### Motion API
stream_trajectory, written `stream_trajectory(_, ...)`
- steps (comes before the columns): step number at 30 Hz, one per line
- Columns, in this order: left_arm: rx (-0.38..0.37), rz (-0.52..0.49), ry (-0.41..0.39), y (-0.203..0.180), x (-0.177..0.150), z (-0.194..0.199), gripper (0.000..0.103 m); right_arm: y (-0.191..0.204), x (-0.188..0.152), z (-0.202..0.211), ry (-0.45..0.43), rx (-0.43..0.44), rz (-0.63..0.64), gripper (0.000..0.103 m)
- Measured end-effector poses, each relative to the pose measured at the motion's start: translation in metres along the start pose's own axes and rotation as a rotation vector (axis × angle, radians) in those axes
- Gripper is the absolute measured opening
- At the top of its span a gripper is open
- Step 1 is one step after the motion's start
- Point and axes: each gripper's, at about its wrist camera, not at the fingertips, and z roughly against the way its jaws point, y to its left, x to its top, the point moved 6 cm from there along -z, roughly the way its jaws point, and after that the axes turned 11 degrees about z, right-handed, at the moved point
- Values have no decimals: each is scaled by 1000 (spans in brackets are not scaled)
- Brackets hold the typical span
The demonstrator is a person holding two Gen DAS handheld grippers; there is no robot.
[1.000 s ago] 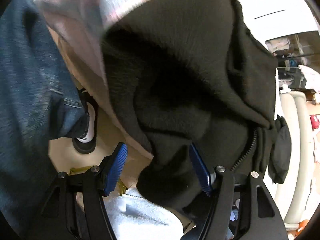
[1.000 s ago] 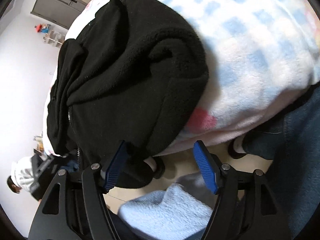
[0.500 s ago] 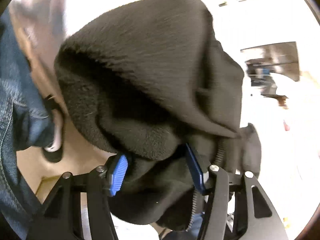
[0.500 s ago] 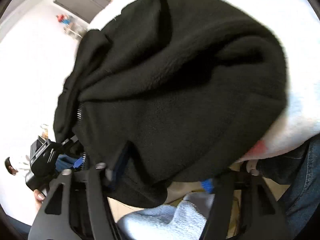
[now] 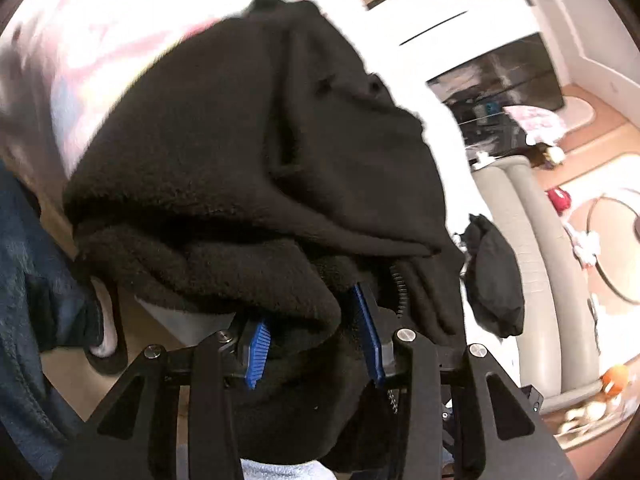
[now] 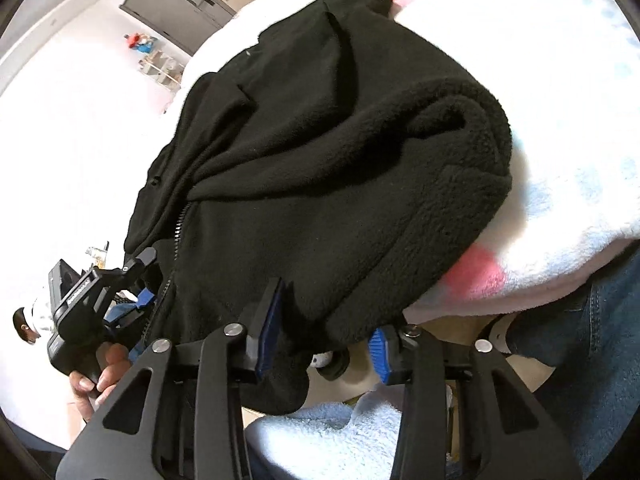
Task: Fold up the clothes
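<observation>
Pastel checked blanket [image 6: 560, 128] underlies a black fleece zip jacket [image 6: 320, 152] (folded over), its near edge pinched by both left tongs [image 5: 316, 340] and right tongs [image 6: 324, 332]

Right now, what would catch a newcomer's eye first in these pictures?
A bulky black fleece jacket fills the middle of both views, its zipper running down one edge. It lies on a pale blanket checked in blue and pink. The left gripper and the right gripper each have blue-padded jaws around its near hem.
</observation>
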Motion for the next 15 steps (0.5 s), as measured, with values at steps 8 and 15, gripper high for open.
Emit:
stream_trajectory(8,-5,168,127,29,-14,-32,49,4,-13,-22,136,90,11,49)
stream_trajectory(15,4,161,93,28,-11,-16,32,19,-7,1,60,114,93,26)
